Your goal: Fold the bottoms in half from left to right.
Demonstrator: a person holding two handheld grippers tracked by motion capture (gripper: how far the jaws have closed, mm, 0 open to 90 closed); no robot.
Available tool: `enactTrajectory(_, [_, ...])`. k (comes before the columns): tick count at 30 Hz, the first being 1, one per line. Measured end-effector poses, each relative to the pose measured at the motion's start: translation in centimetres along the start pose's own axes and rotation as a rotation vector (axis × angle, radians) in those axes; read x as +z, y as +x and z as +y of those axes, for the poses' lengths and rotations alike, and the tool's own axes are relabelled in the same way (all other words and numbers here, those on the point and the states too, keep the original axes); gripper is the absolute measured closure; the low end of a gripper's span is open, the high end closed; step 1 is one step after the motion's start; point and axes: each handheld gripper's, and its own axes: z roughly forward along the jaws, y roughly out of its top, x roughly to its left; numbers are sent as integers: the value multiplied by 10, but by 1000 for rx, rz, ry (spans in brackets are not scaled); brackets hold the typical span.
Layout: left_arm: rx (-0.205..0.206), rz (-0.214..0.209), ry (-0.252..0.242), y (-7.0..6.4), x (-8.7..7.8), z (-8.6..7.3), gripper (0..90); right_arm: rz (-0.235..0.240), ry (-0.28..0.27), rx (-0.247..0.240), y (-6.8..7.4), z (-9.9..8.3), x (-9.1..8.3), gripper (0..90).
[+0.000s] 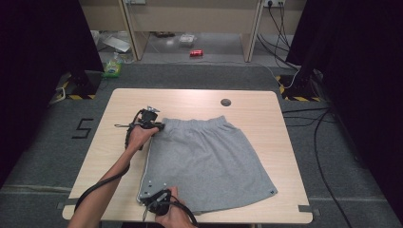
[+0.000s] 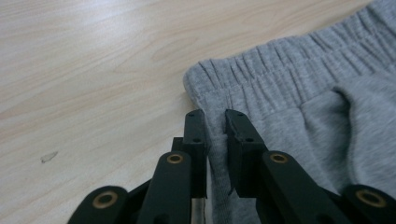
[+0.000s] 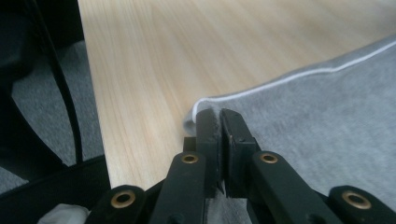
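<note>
- High view: grey jersey shorts with an elasticated waistband lie flat on the light wooden table, waistband toward the far edge, hem toward the person. The spread-out lay exposes both corners of the left side seam, which suits a fold across the garment.
- Left gripper view: the left gripper stands at the waistband corner of the shorts. Its jaws are set a little apart with the side edge of the fabric running up between them; whether they are already pressing the cloth I cannot tell for certain, but the gap reads as partly spread.
- Right gripper view: the right gripper sits at the hem corner, where a white piped edge turns. The jaws are pressed nearly together on that corner, pinching the fabric.
- Judgement: taking both ends of one side keeps the edge straight when lifted, so the side can be carried over evenly.
- High view: the left hand and right hand hold the tools low to the table. A small dark round disc lies well apart near the far edge.
</note>
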Motion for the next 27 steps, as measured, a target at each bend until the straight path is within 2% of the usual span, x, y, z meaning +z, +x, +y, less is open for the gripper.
enactTrajectory(3, [-17, -18, -21, -2, -8, 11, 793, -2, -31, -1, -3, 5, -8, 868])
enactTrajectory(6, [-1, -17, -39, -9, -19, 25, 794, -14, -59, -1, -7, 8, -19, 868])
enactTrajectory(12, [20, -29, -55, -30, -32, 50, 795, -36, -124, 42, -17, 10, -47, 869])
enactTrajectory(20, [12, -73, -70, -58, -35, 77, 794, -88, -213, 104, -31, 0, -96, 870])
enactTrajectory(27, [37, -78, -59, -87, -28, 95, 794, -126, -257, 171, -43, -20, -130, 870])
